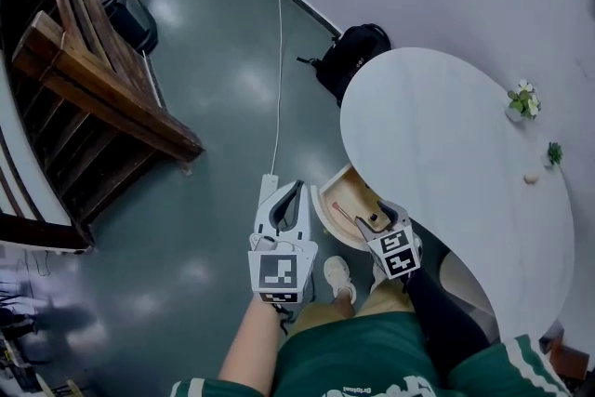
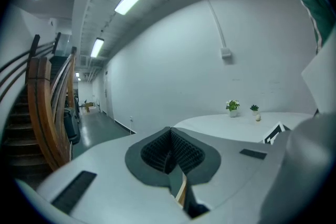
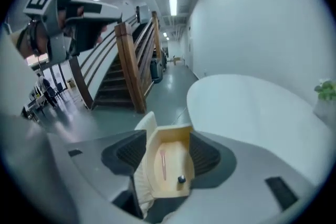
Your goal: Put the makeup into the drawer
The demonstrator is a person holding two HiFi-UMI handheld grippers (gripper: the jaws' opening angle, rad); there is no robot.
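Lower centre of the head view: the left gripper [image 1: 297,191] has its jaws closed on nothing, probably idle. To its right, the drawer [image 1: 325,203] stands open under the white table [image 1: 446,153], ready for loading. The right gripper [image 3: 168,153] hangs above it, jaws apart and empty. A slim pink makeup stick [image 3: 163,164] and a small dark piece [image 3: 181,179] lie inside, too small to identify. The table hides the drawer's back.
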